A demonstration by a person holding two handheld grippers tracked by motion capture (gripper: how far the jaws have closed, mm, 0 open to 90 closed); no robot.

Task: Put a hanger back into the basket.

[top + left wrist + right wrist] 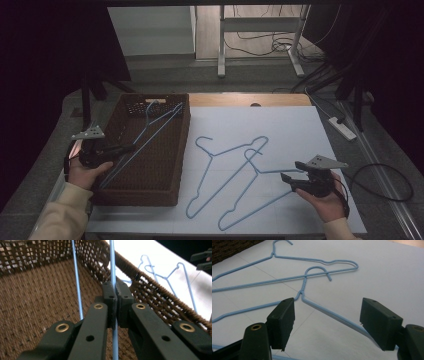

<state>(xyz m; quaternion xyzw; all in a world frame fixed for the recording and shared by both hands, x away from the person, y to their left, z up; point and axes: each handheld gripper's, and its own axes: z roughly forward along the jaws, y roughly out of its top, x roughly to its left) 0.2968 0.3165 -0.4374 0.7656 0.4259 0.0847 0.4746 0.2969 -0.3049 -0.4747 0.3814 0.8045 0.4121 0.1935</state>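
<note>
Blue hanger wire sits clenched in your left gripper, slanting from the basket's near left corner to its far right. Your right gripper is released, jaws straddling the near hanger's shoulder on the white tabletop; another hanger overlaps it.

hangers: light blue wire, all three alike
basket: dark brown weave, open lattice at its 12 o'clock wall
table sheet: pale white-blue, plain
grippers: black jaws, brass rivets, grey top plates
sleeves: cream
</note>
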